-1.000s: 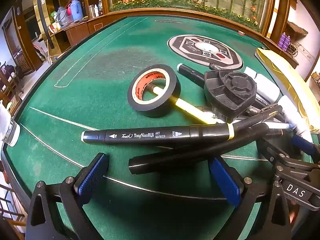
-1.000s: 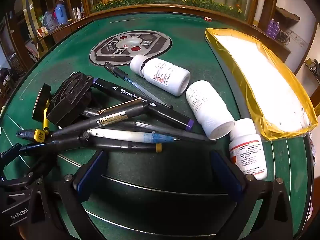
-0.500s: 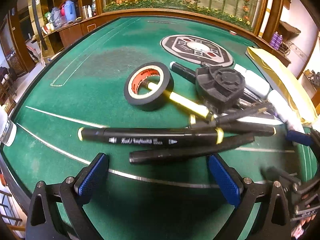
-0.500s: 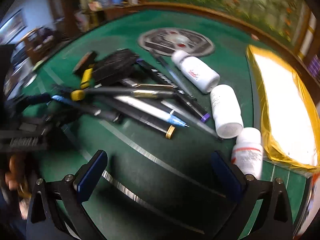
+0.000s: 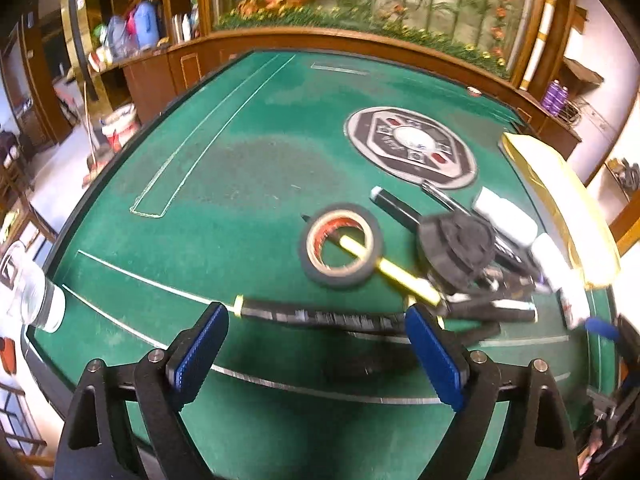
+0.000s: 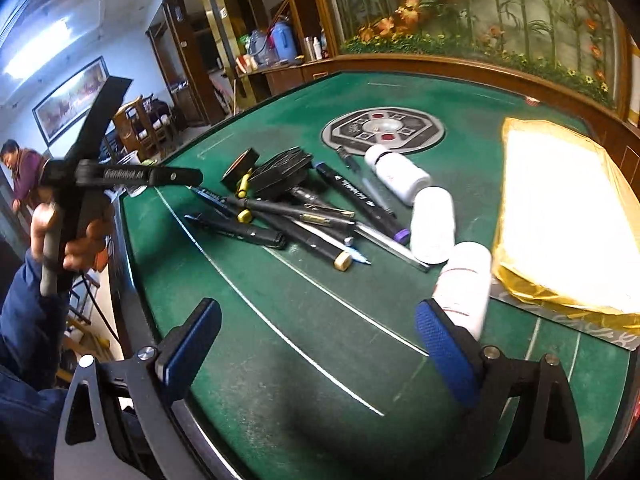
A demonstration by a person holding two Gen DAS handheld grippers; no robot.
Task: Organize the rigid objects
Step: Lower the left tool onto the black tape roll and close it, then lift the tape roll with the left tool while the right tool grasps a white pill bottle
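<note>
On green tabletop (image 5: 248,168), pens (image 6: 304,220), tape roll (image 5: 340,246) and white bottles (image 6: 432,224) lie heaped. Left gripper (image 5: 316,348) fingers wide, just been closing slightly, only a black marker (image 5: 320,316) beyond them; right gripper (image 6: 320,344) fingers wide, empty. Risk: grabbing into crossed pens scatters them, round bottles roll.

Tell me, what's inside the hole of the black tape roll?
A yellow pen pokes through the tape roll, resting on its rim, its dark tip sticking out the far side. Green table felt shows in the hole too. The pen's other end hides under the pile.
</note>
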